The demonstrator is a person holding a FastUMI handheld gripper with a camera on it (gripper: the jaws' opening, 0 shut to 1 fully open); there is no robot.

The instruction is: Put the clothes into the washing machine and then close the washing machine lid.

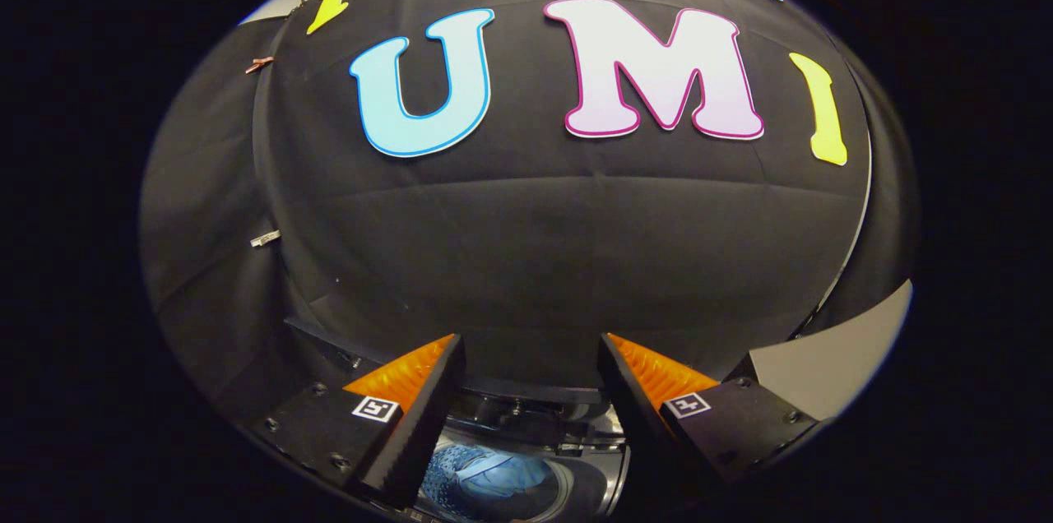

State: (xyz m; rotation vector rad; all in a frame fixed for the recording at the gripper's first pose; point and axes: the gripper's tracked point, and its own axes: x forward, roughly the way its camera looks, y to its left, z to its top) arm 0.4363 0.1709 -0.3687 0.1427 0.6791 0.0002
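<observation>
My gripper (531, 346) is raised and faces the black cloth wall, its fingers wide apart with nothing between them. Low down, between the bases of the two fingers, I see part of the washing machine's round opening (576, 457). A blue garment (485, 478) lies inside the drum, below and behind the fingertips. The lid itself is hidden from me.
The black cloth wall (526, 243) stands close ahead of the fingers. A pale grey panel (831, 358) sits to the right, beyond the right finger. Two small clips (265, 239) pin the cloth on the left.
</observation>
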